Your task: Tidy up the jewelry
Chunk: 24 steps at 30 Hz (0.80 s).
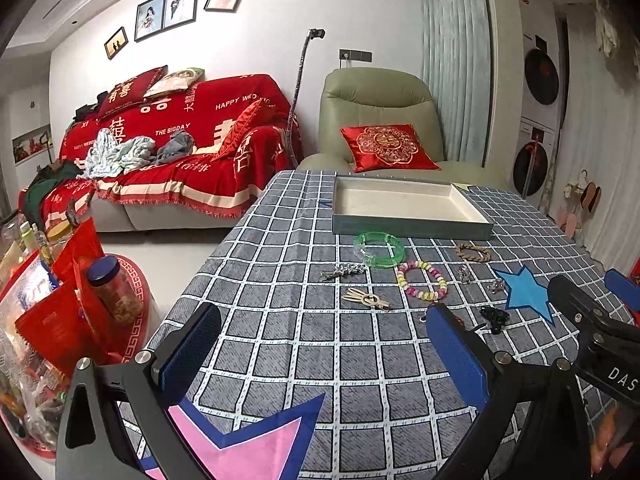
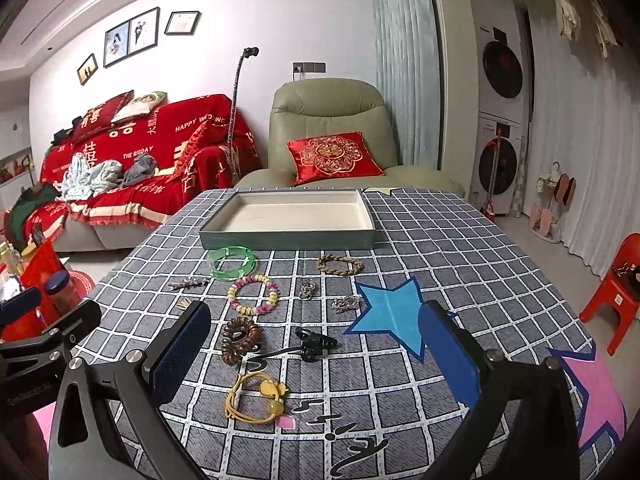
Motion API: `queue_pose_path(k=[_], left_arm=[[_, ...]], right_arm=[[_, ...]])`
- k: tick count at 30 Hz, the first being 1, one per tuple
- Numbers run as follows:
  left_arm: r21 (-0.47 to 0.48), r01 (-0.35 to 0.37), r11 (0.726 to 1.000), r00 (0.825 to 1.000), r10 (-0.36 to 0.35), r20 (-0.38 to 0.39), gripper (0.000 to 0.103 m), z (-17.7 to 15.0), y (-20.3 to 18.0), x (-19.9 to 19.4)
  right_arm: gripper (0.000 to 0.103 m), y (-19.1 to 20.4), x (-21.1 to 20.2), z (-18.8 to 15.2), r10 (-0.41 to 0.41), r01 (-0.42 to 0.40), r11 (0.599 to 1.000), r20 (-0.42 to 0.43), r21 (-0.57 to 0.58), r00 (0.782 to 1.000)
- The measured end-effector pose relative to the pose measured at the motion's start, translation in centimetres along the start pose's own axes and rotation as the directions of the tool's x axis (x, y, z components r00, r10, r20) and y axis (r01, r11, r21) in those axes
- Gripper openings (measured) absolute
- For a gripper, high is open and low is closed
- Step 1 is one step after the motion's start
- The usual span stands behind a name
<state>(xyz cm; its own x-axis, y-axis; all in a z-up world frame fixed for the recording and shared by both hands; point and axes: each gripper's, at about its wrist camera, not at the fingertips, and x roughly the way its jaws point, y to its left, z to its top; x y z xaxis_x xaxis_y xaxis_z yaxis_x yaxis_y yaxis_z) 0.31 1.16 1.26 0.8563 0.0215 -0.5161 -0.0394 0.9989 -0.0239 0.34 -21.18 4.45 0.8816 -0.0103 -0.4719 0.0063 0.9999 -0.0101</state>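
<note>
White walls with framed pictures (image 1: 168, 10) back a red-draped sofa (image 1: 180, 148), a green armchair (image 2: 328, 120), pale curtains (image 2: 404, 60) and stacked washing machines (image 2: 500, 128).

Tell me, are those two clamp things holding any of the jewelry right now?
No, nothing is held. The left gripper and right gripper are both open above the tablecloth, and the tray is empty.

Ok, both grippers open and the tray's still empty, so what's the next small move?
Probably ease the right gripper forward and down onto the brown coil hair tie. It lies nearest between the open fingers, the tray holds nothing yet, and the left gripper has no piece between its fingers.
</note>
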Motion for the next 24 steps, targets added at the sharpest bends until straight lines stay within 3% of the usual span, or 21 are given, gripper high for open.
queue_pose_path(k=[24], left_arm=[[-0.012, -0.001, 1.000, 1.000, 0.001, -0.023, 0.103, 0.06, -0.40, 0.65]], right_arm=[[0.103, -0.61, 0.51, -0.36, 0.008, -0.008, 1.000, -0.015, 0.014, 1.000]])
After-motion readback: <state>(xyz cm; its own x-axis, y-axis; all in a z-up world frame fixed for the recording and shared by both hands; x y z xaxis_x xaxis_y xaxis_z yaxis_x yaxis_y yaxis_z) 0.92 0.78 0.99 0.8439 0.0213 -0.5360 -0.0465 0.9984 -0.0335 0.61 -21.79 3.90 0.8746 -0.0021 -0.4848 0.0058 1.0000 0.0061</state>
